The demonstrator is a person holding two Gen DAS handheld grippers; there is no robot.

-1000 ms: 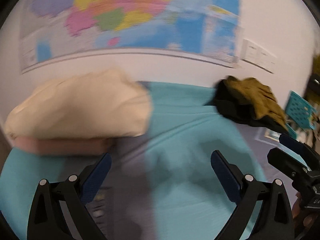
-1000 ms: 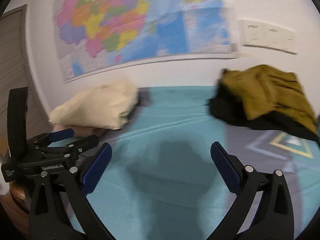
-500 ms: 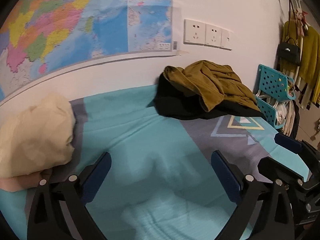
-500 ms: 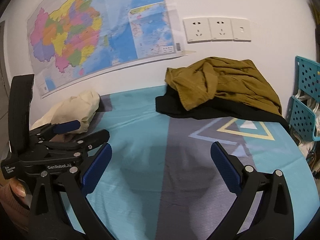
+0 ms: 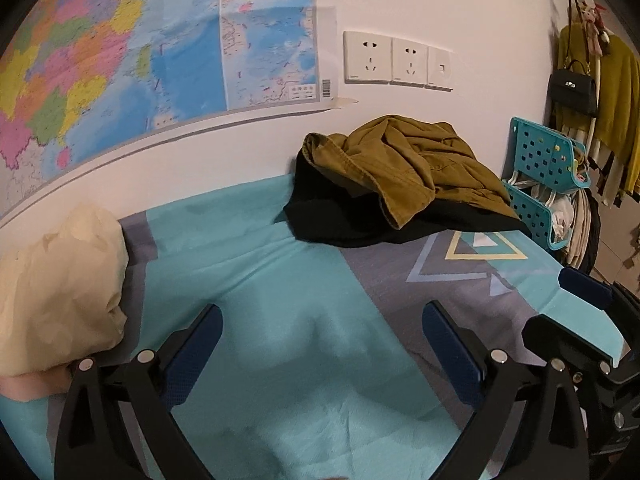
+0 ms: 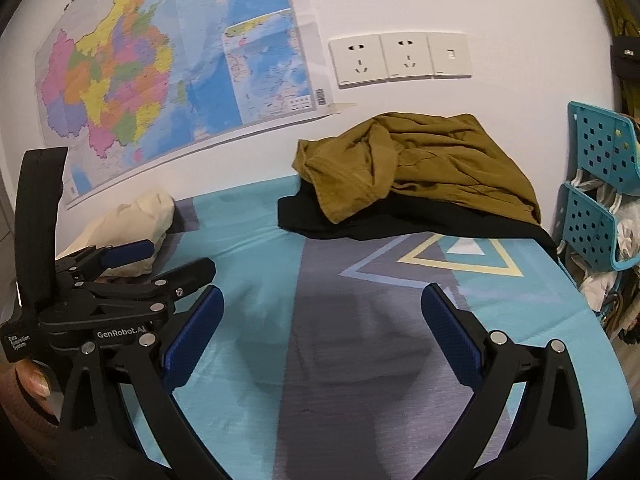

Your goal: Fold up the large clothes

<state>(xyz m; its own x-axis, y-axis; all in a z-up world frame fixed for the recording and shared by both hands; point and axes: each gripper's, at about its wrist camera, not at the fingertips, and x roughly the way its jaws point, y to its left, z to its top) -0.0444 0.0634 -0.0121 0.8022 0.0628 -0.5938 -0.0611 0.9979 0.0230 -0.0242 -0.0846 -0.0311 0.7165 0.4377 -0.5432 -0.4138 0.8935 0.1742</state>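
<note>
Moved: both views swung right since a second ago — pile came from the frame edge toward centre.
Left gripper [image 5: 322,356]: wide open, empty.
Right gripper [image 6: 322,338]: wide open, empty.
Olive garment [image 6: 416,160]: crumpled on black garment [image 6: 360,222], against the wall [image 6: 500,0].
Relation: pile lay ahead of both, slightly right — right gripper seemingly nearer; long axis along the wall.

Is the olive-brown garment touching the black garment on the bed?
Touching. In the right wrist view the olive-brown garment lies directly on top of the black garment, its crumpled edge overlapping the black cloth with no gap; the left wrist view shows the same.
</note>
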